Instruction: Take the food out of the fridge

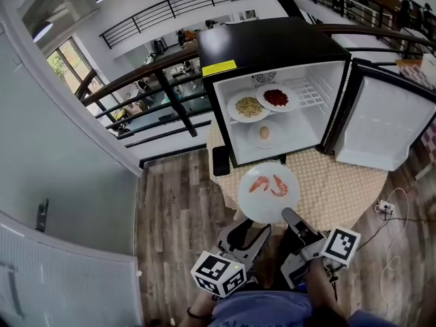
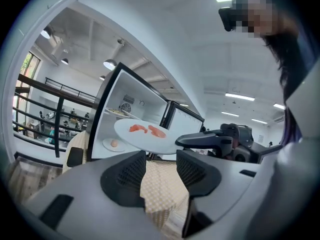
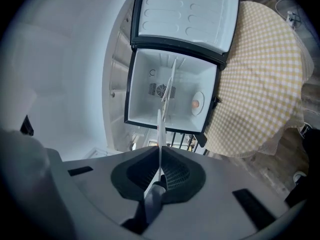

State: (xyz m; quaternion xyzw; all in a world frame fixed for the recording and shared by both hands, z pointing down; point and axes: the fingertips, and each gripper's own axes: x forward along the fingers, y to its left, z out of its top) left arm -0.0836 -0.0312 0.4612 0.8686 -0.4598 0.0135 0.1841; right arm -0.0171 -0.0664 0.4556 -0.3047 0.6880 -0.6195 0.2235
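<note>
A black mini fridge [image 1: 272,46] stands open on a table with a yellow checked cloth [image 1: 340,182]. On its upper shelf sit a plate of noodles [image 1: 248,106] and a plate of red food [image 1: 276,98]; below them is a small plate with a pale round food [image 1: 264,134]. A white plate with shrimp [image 1: 269,191] hangs in front of the fridge, level. My right gripper [image 1: 291,218] is shut on its near rim, and that plate shows edge-on [image 3: 160,129] between the jaws. My left gripper [image 1: 246,234] is open below the plate's near edge, with nothing between its jaws [image 2: 161,171].
The fridge door [image 1: 381,125] stands swung out to the right. A black flat object [image 1: 221,161] lies at the table's left edge. A power strip with cable [image 1: 385,207] lies on the wooden floor at right. A railing [image 1: 157,80] runs behind the table at left.
</note>
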